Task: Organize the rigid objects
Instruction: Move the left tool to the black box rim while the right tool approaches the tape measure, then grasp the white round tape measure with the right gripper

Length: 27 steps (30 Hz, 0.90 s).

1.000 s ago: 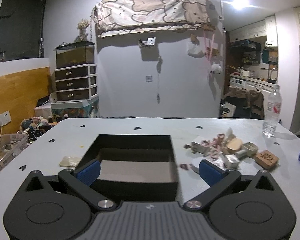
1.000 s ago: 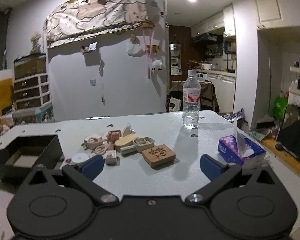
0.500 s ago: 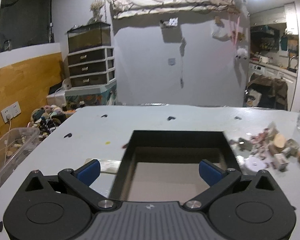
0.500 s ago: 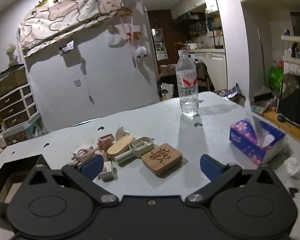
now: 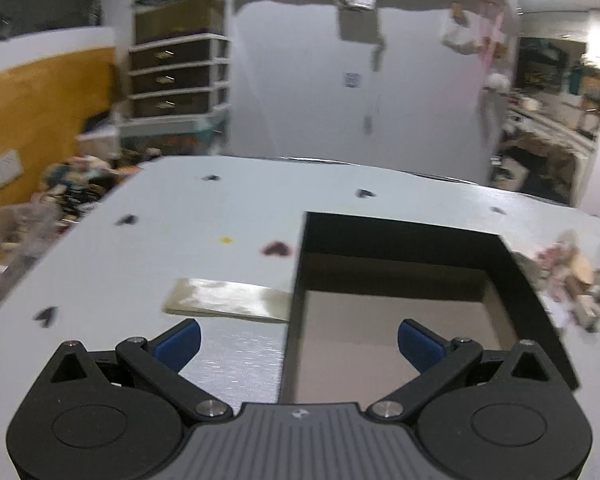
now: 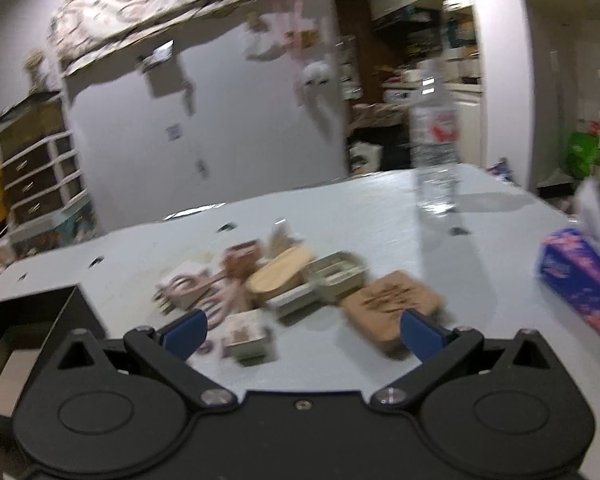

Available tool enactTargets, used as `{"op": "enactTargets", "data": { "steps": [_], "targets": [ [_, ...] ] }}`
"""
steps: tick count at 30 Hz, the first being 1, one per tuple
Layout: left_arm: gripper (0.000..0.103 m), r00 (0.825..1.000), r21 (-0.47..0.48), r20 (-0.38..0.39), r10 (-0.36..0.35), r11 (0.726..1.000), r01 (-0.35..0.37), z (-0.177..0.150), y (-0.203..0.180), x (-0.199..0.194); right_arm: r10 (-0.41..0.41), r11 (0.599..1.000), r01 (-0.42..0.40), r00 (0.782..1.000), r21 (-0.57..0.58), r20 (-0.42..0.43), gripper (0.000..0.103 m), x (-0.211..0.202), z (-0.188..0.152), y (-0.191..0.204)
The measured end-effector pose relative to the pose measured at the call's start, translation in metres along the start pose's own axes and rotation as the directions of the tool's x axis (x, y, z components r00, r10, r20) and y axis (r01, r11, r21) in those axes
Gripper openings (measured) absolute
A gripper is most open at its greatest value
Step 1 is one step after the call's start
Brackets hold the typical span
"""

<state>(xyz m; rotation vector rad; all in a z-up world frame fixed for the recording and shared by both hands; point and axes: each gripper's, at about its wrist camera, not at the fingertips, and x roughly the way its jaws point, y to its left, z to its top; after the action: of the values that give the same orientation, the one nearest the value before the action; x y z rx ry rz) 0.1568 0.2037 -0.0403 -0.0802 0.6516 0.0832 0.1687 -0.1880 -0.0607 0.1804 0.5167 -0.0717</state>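
Note:
A black open box (image 5: 524,276) with a bare brown floor lies on the pale table; its left wall runs between the fingers of my open left gripper (image 5: 299,344), which holds nothing. The box's corner (image 6: 40,312) also shows at the left of the right wrist view. Several small items lie heaped there: a square wooden block with carved marks (image 6: 392,304), an oval wooden piece (image 6: 280,276), a pale green tray (image 6: 336,272), a small white cube (image 6: 246,334) and pink pieces (image 6: 192,288). My right gripper (image 6: 303,334) hangs open just before this heap, touching nothing. Both views are blurred.
A flat pale card (image 5: 228,300) lies against the box's left side. A water bottle (image 6: 436,152) stands behind the heap, and a purple tissue box (image 6: 576,280) sits at the right. The heap (image 5: 572,280) shows blurred right of the box. Drawers and floor clutter lie beyond the table's left edge.
My left gripper has swung left, so the box now sits right of centre. My right gripper has moved in closer to the heap, which now fills the space between its fingers.

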Motion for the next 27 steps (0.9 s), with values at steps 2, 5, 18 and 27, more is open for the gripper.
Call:
{"op": "enactTargets", "data": {
  "steps": [2, 5, 18, 27],
  "targets": [
    [0.103, 0.998, -0.007, -0.011, -0.057, 0.998, 0.057, 0.001, 0.000, 0.003, 0.038, 0.999, -0.038, 0.999, -0.026, -0.008, 0.103, 0.008, -0.002, 0.013],
    [0.099, 0.996, 0.023, -0.014, -0.084, 0.996, 0.085, 0.002, -0.004, 0.005, 0.099, 0.992, -0.100, 0.995, -0.079, -0.011, 0.100, 0.018, -0.005, 0.036],
    [0.042, 0.996, 0.067, -0.079, -0.042, 0.997, 0.047, 0.005, -0.007, 0.027, 0.267, 0.923, -0.288, 0.957, -0.256, -0.115, 0.074, 0.057, -0.017, 0.087],
    [0.002, 0.995, 0.034, -0.098, 0.006, 0.999, -0.003, 0.006, 0.006, 0.039, 0.261, 0.909, -0.305, 0.948, -0.283, -0.182, 0.073, 0.082, -0.021, 0.095]
  ]
}}
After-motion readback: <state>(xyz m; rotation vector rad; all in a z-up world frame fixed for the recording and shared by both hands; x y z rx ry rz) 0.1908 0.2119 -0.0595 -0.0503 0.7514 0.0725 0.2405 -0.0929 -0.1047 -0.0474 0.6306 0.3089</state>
